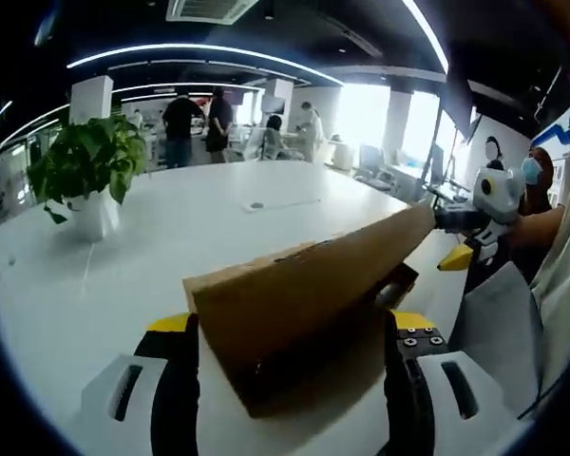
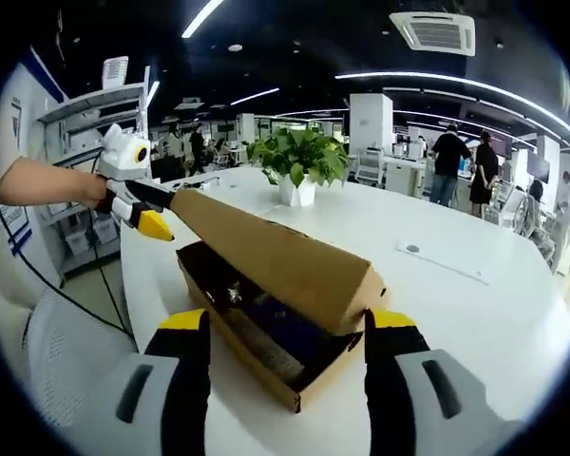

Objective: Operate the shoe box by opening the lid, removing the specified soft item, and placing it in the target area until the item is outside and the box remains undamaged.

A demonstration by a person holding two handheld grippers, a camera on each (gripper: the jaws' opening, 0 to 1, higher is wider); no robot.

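A brown cardboard shoe box point(image 2: 266, 369) lies on the white table point(image 2: 465, 313), its lid point(image 2: 275, 255) raised at a slant over the far side. Inside, a dark blue soft item point(image 2: 280, 328) shows in the open gap. My left gripper point(image 1: 290, 380) has the lid point(image 1: 294, 304) spanning the gap between its jaws and touching both; in the right gripper view it point(image 2: 157, 214) holds the lid's far end. My right gripper point(image 2: 285, 380) stands open, with its jaws flanking the box's near end. In the left gripper view it point(image 1: 456, 237) sits at the lid's other end.
A potted green plant point(image 2: 299, 157) stands mid-table behind the box, also visible as the plant point(image 1: 85, 166). The person's arm point(image 2: 38, 180) reaches in at the left, with shelves point(image 2: 85, 123) behind it. People stand by desks in the background. The table edge runs close to the box.
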